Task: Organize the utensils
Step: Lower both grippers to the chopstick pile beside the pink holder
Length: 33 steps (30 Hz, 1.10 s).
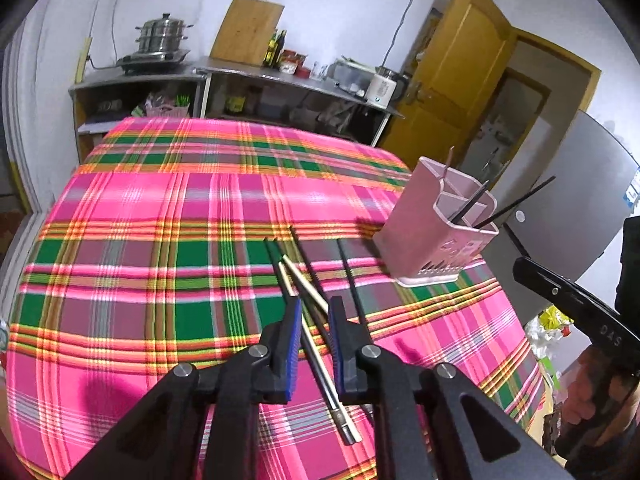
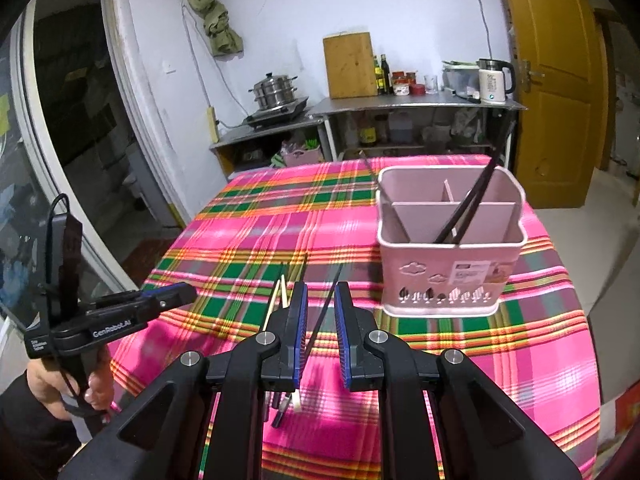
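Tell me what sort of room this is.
Most likely a home kitchen with a dining table. A steamer pot sits on a burner, an electric kettle and oil bottles stand on a metal counter, and a plaid-covered table holds chopsticks.

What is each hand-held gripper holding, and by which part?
Nothing. The left hand-held gripper has its jaws apart over loose chopsticks on the table. The right hand-held gripper straddles a black chopstick without pressing it.

The left gripper (image 1: 314, 316) hangs slightly parted over loose chopsticks (image 1: 308, 280) on the plaid tablecloth (image 1: 160, 220). A pink utensil holder (image 1: 432, 232) stands nearby, holding dark chopsticks.
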### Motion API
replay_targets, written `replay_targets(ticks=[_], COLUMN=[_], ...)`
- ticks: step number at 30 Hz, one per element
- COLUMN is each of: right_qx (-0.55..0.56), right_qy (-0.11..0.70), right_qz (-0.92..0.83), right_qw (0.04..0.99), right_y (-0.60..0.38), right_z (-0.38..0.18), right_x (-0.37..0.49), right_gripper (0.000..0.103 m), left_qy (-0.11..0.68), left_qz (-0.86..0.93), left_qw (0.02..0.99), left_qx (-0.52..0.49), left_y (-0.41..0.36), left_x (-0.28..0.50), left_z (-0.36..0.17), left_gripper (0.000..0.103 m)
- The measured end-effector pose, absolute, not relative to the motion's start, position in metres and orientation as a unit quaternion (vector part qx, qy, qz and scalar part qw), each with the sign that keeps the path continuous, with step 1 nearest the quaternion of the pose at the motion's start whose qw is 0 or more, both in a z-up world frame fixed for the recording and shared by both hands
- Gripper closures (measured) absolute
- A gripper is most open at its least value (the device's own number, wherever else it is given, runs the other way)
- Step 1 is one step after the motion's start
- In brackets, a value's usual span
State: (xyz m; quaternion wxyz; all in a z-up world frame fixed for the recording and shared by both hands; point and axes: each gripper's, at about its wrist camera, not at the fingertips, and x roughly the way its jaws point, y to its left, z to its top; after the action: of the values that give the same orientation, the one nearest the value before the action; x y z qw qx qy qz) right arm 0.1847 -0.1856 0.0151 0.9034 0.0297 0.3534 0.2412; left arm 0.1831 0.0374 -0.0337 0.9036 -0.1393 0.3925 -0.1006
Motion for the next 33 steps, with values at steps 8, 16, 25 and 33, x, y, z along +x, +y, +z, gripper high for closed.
replay_targets(ticks=[8, 16, 25, 33], right_qx=[0.013, -0.006, -0.038, -0.055], right_qy=[0.378, 0.407, 0.437, 0.459], right_qz=[0.257, 0.278, 0.3, 0.308], right_qw=[0.889, 0.87, 0.847, 0.832], right_y=[-0.162, -0.133, -0.096, -0.076], right_z=[-0.009, -0.04, -0.074, -0.099], right_x=[0.197, 0.216, 0.242, 0.265], right_gripper=[0.089, 0.089, 0.089, 0.089], left_qy=[0.407, 0.419, 0.424, 0.424], left_qz=[-0.094, -0.087, -0.088, -0.094], left_qw=[0.896, 0.888, 0.884, 0.881], left_qx=[-0.152, -0.166, -0.179, -0.188], left_y=[0.047, 0.059, 0.069, 0.073], left_x=[0.19, 0.196, 0.204, 0.21], left_z=[-0.053, -0.071, -0.084, -0.089], left_gripper=[0.09, 0.09, 0.09, 0.09])
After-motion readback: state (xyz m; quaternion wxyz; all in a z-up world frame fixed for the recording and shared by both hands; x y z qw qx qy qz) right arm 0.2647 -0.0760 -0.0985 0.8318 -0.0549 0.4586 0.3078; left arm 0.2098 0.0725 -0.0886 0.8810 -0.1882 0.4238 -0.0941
